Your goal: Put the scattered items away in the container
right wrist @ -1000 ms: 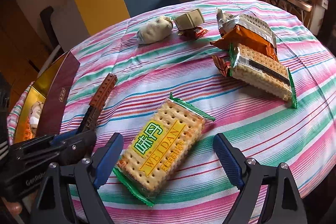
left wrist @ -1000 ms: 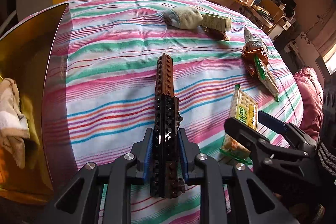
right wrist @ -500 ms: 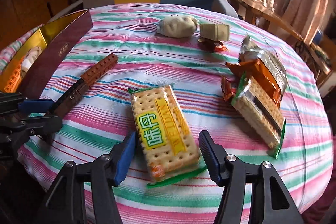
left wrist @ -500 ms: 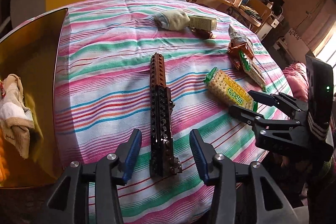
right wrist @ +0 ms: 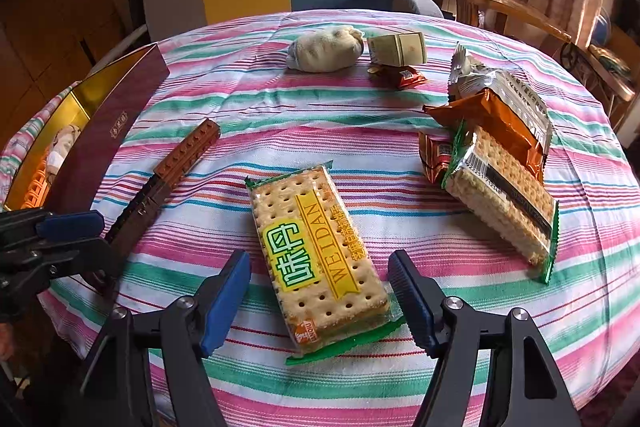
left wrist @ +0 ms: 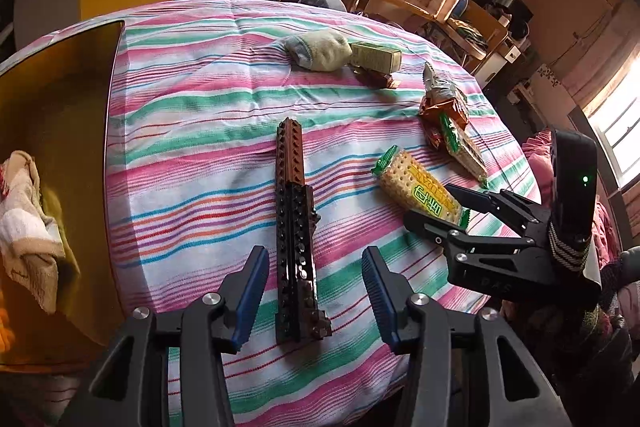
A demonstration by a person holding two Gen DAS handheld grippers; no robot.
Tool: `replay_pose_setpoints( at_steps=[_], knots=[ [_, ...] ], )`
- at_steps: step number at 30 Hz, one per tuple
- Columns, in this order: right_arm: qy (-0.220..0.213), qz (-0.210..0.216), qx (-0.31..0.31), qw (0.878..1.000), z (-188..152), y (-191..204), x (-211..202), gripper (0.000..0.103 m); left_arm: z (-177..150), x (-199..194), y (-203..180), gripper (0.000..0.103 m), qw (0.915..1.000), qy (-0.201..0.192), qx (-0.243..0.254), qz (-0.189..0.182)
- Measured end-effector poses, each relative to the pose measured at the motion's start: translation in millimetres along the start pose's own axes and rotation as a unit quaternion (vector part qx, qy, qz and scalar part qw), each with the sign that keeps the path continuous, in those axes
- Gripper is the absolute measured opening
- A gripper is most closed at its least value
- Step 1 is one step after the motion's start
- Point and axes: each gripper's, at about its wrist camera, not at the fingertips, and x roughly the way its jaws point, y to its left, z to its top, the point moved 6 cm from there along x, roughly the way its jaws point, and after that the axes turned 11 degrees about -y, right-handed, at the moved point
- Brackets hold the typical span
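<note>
Jaws apart on both my grippers, left gripper (left wrist: 310,291) straddling the brick bar (left wrist: 296,227), right gripper (right wrist: 318,291) bracketing the Weidan cracker pack (right wrist: 316,259), lined up to grab.

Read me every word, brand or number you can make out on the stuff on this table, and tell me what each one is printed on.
"WEIDAN": yellow band on the cracker packet between the right gripper's open fingers.
Large Chinese characters on its green label: legible print, not transcribed here.
"ANOU": partly cut off, small orange corner mark on the same packet.
Barcode digits on the second cracker packet: too small.
Gold stamp on the maroon box: blurred.
Print on the silver wrapper and small carton: unreadable.
</note>
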Motion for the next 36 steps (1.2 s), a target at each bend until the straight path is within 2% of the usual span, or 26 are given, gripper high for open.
replay_pose_setpoints(
  at_steps=[1,4,5,8,12,18,24,29,32,34,36],
  knots=[
    [-0.001,-0.001,-0.001,1.0,-0.6,0.1,-0.5,0.071,2.1,3.9,-0.9,0.049,1.0,0.004,0.008,0.002],
    [-0.006,-0.005,-0.002,1.0,-2.5,0.6,-2.0,0.054,6.5,17.2,-3.3,0.049,0.9994,0.019,0.029,0.007],
    [-0.007,-0.006,-0.003,1.0,-3.1,0.7,-2.5,0.054,6.8,22.3,-3.6,0.049,0.9991,0.025,0.033,0.009],
    [-0.011,-0.01,-0.004,1.0,-5.0,1.1,-4.0,0.053,4.3,35.3,-1.0,0.049,0.9984,0.038,0.036,0.019],
    [-0.017,-0.014,-0.006,1.0,-7.5,1.7,-6.0,0.053,2.8,38.2,-1.2,0.048,0.9983,0.03,0.042,0.026],
    [-0.022,-0.011,0.022,0.999,-6.2,-2.6,-3.9,0.054,0.7,35.1,1.4,0.032,0.9979,0.014,0.048,0.041],
    [-0.023,-0.009,0.028,0.999,-6.1,-1.9,-3.5,0.056,-3.9,32.8,1.9,0.025,0.9969,0.008,0.06,0.051],
    [-0.023,-0.004,0.034,0.999,-5.3,-2.6,-3.4,0.059,-3.4,35.6,0.5,0.025,0.9964,0.011,0.06,0.06],
    [-0.023,0.001,0.04,0.999,-4.4,-3.5,-3.4,0.059,-4.0,38.4,-4.0,0.032,0.995,0.022,0.076,0.06],
    [-0.023,0.001,0.041,0.999,-3.6,-4.7,-2.5,0.057,-3.8,39.6,-6.2,0.042,0.9951,0.028,0.077,0.057],
    [-0.021,-0.009,0.029,0.999,-3.8,-3.0,-2.1,0.055,-3.8,40.4,-7.0,0.043,0.9956,0.032,0.072,0.052]
  ],
)
